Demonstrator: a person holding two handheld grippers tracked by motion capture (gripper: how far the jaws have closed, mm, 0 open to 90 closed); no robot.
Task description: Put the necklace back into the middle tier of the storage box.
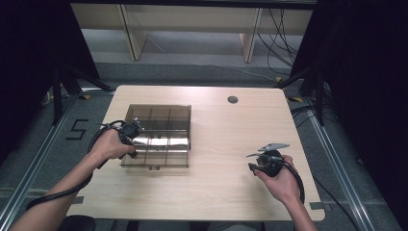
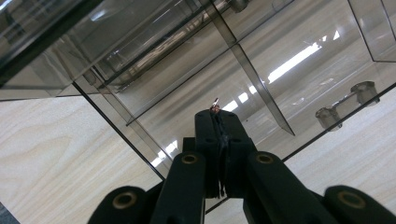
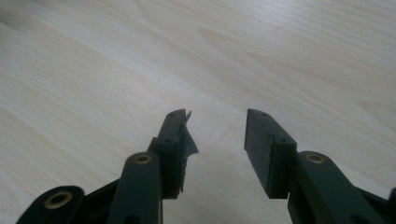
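Near edge of the light wood table (image 1: 216, 183): person's forearms come in from the bottom of the high view, one gripper per hand. Right hand (image 1: 281, 182) holds the right gripper (image 1: 262, 156) over bare tabletop on the right side, well apart from the box, grey three-cornered plate on top, cable looping back past the wrist. Right gripper view: jaws spread wide, nothing between them, only wood grain below; a small torn flap of dark pad material sticks off the inner face of the left-hand jaw. Left hand (image 1: 111, 144) holds the left gripper (image 1: 136, 126) at the left edge of the clear smoky plastic organizer box (image 1: 159, 136), which sits left of table centre, lid up or off cannot tell, dividers splitting it into compartments. Left gripper view: jaws pressed together, a tiny reddish-metallic bit (image 2: 215, 103) showing at the tips, too small to identify; tips sit over a compartment near the box's edge, whether inside it or above cannot tell. Two small latch pieces (image 2: 343, 106) on the box rim. Farther back: round cable hole (image 1: 233, 99) in the tabletop, then grey floor, a "5" tape mark (image 1: 77, 129) left of the table, pale furniture legs and loose cables behind.
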